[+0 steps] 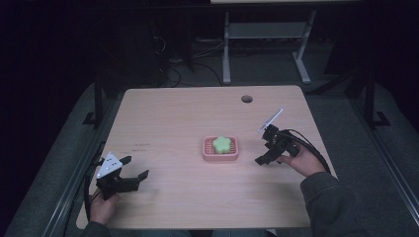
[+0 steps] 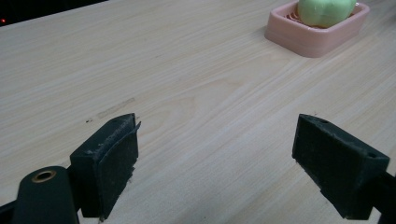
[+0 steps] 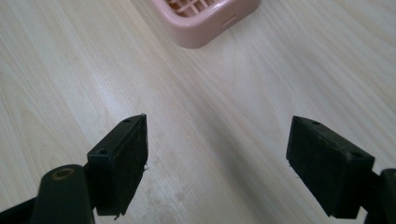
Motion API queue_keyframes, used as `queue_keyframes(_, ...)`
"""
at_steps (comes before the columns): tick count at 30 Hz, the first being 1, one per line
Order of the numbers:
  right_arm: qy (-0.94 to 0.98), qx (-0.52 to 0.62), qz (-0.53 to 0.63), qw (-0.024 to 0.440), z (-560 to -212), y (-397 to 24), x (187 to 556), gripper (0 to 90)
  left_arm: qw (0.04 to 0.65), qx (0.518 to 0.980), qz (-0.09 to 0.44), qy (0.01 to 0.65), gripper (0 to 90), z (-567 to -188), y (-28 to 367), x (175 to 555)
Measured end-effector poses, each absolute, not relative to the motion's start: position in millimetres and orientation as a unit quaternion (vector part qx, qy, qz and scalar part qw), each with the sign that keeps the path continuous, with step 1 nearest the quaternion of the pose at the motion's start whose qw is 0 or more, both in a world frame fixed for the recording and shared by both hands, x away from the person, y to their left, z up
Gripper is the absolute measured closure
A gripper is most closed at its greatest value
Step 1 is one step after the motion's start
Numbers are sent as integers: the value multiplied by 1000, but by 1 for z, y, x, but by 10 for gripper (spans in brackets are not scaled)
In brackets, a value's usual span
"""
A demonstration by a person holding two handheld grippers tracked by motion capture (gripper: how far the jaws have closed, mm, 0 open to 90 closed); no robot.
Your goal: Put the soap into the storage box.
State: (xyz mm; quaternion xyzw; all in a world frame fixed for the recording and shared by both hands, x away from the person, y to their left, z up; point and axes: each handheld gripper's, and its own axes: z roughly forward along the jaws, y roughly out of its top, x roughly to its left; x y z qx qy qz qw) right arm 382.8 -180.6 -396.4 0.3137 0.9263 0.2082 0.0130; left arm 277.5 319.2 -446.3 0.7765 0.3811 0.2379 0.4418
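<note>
On the bench (image 1: 168,118): pale wood-grain top, rounded corners, one round cable hole (image 1: 246,98) near the far edge, faint scuff marks on the left half. Centre, slightly right: pink slatted dish (image 1: 221,149) holding a green soap (image 1: 223,143) of lobed shape, seated inside the rim. Left gripper (image 1: 134,173), near the front left corner, well apart from the dish; jaws spread wide, nothing between them, bare wood beneath in the left gripper view. Right gripper (image 1: 265,145), near the dish on its right side, not touching; jaws spread wide, empty, the dish's corner just ahead in the right gripper view. Both held by hands from the front edge; grey sleeve (image 1: 328,202) at right. Room beyond: dark, grey floor, a second table's white legs (image 1: 226,49), cables on the floor behind.
</note>
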Motion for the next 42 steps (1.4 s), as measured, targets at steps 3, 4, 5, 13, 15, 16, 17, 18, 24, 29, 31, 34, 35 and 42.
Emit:
queue_keyframes(3,925,317,209,13,-399,-184,381,203,441,776,238,381,142,-446,319,277)
queue_keyframes(4,925,317,209,13,-399,-184,381,203,441,776,238,381,141,-446,319,277)
queue_keyframes(5,925,319,206,11,-400,-186,380,203,442,777,238,381,141,-446,319,277)
queue_keyframes(13,921,327,212,9,-405,-194,373,203,441,776,238,382,142,-447,319,277)
queue_keyframes(15,922,326,209,9,-407,-197,371,204,441,776,239,382,141,-447,319,277)
queue_keyframes(16,921,327,211,11,-408,-198,369,206,442,776,239,382,141,-447,319,277)
queue_keyframes(17,920,327,214,8,-408,-200,368,209,441,776,239,382,141,-446,319,277)
queue_keyframes(18,920,328,214,9,-409,-201,367,209,441,776,239,382,142,-446,319,277)
queue_keyframes(24,917,336,213,7,-416,-210,361,209,440,777,238,382,142,-447,319,277)
queue_keyframes(29,915,340,218,8,-418,-217,357,209,440,777,238,382,141,-447,319,277)
queue_keyframes(31,914,341,218,9,-419,-219,355,209,440,777,238,381,141,-447,319,277)
queue_keyframes(34,913,343,218,10,-420,-222,352,209,442,777,238,381,141,-447,319,277)
queue_keyframes(35,913,344,218,11,-421,-223,351,209,442,777,238,381,141,-447,319,277)
queue_keyframes(42,910,350,223,12,-427,-230,342,209,441,778,237,381,141,-447,318,277)
